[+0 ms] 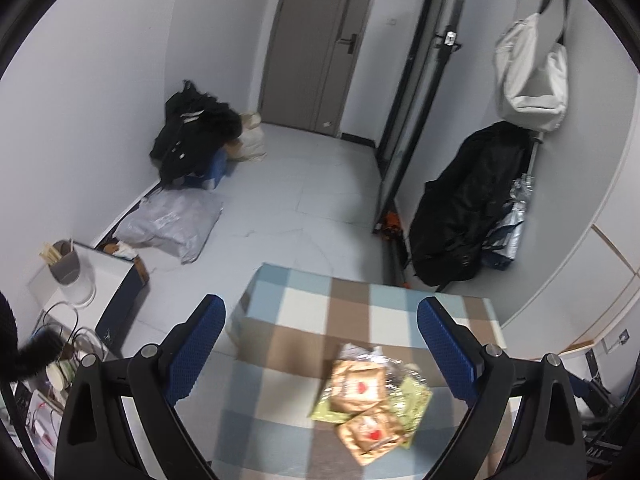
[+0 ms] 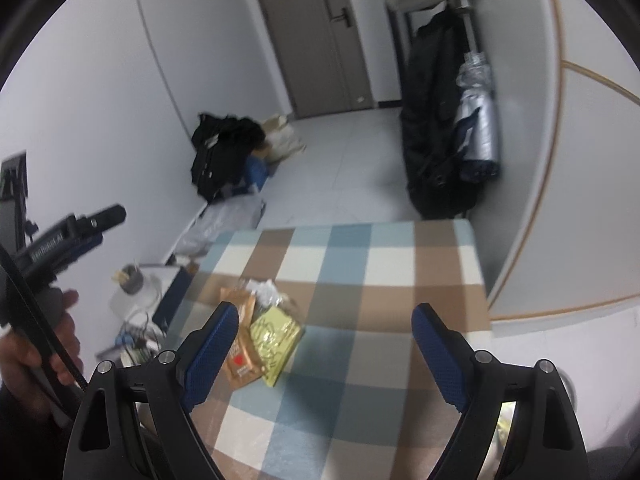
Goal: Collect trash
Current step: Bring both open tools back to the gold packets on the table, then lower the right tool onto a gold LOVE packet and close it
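Both grippers, left [image 1: 320, 334] and right [image 2: 325, 336], spread wide, empty, above wrappers [image 1: 366, 400] (on checked table [image 1: 304, 320]).

Checked table [image 2: 360, 264]: right half and far end bare, open to approach. Wrapper pile [image 2: 260, 332] crowds the near left part. Wall [image 2: 520, 160] hems the right edge; low white cabinet [image 1: 108, 272] stands beside the left edge.
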Demonstrator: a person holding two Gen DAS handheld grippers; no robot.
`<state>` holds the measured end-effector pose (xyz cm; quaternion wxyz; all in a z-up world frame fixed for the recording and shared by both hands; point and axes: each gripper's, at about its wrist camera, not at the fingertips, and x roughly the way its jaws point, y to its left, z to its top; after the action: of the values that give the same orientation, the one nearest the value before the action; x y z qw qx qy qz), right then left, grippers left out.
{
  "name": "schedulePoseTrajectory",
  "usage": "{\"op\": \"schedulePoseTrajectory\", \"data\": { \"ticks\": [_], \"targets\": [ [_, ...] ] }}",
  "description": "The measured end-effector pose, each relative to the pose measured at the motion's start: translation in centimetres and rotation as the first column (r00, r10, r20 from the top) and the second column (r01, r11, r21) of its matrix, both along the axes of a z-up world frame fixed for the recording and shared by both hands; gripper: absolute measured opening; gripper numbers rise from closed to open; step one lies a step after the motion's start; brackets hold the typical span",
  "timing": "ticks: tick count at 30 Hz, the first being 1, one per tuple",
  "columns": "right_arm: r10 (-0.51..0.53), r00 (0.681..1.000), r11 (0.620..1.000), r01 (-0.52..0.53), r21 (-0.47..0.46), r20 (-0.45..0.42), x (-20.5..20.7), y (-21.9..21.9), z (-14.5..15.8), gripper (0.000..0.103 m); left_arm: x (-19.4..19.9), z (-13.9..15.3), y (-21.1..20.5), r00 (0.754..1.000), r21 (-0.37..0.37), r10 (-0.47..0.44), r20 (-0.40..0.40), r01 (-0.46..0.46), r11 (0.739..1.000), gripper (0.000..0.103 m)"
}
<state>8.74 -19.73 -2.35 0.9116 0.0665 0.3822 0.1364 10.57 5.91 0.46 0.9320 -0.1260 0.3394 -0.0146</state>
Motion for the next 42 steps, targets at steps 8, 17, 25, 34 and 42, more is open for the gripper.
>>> {"op": "schedulePoseTrajectory", "data": {
  "ticks": [8, 17, 25, 34, 42],
  "targets": [
    [0.095, 0.994, 0.992, -0.099, -0.083, -0.049, 0.1, 5.2, -3.6, 0.089, 0.6, -0.8, 4.0, 0.996, -0.097, 0.063, -0.07, -0.069, 0.993, 0.095],
    [0.19, 0.977, 0.956, -0.206, -0.207, -0.096, 0.4, 10.8, -7.7, 0.089, 0.7, -0.6, 5.3, 0.995, -0.117, 0.069, -0.067, -0.076, 0.99, 0.095],
    [0.253, 0.962, 0.908, -0.272, -0.318, -0.103, 0.7, 14.7, -10.0, 0.089, 0.9, -1.0, 6.6, 0.992, -0.169, 0.079, -0.096, -0.094, 0.981, 0.095],
    [0.264, 0.953, 0.884, -0.3, -0.358, -0.147, 1.0, 16.3, -12.2, 0.086, 1.0, -0.9, 7.5, 0.991, -0.218, 0.085, -0.099, -0.105, 0.97, 0.095],
    [0.255, 0.953, 0.893, -0.297, -0.338, -0.162, 1.1, 15.8, -12.2, 0.066, 1.3, -1.2, 8.0, 0.989, -0.233, 0.096, -0.114, -0.121, 0.965, 0.095]
  ]
}}
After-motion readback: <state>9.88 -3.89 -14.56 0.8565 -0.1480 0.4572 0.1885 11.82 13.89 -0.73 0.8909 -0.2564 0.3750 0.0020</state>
